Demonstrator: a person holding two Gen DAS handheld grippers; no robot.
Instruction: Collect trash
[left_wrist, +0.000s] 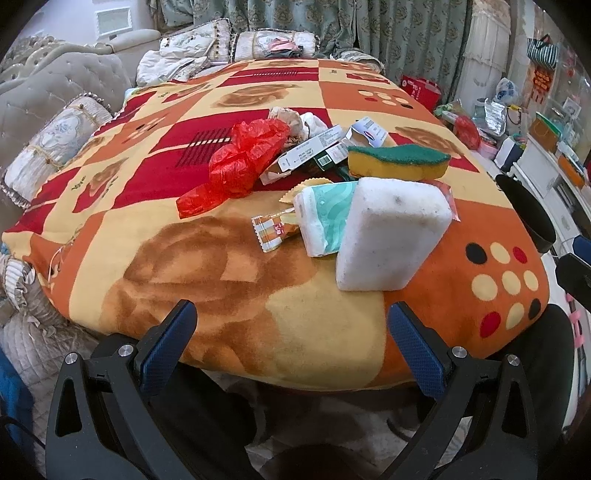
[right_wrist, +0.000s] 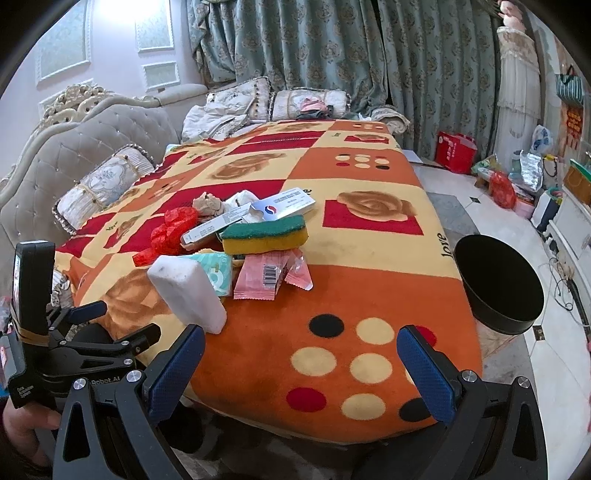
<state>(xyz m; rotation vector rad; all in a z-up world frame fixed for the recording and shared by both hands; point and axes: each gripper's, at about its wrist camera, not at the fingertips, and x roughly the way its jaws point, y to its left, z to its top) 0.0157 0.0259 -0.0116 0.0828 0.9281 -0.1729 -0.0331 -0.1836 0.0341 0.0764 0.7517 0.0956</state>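
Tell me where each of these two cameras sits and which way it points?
Left wrist: on the left hand-held gripper, facing the trash pile; both fingers show, open.
Right wrist: on the right hand-held gripper, further right, facing blanket and black bin; open fingers, the left gripper and a hand show.
Shared: white sponge, green-yellow sponge.

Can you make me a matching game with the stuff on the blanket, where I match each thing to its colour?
Things:
1. plastic bag
2. foam block
3. scouring sponge
4. snack wrapper

Colours:
A. yellow with a green top
B. pink
C. red
D. white

Pairs: 1-C, 2-D, 3-A, 4-B
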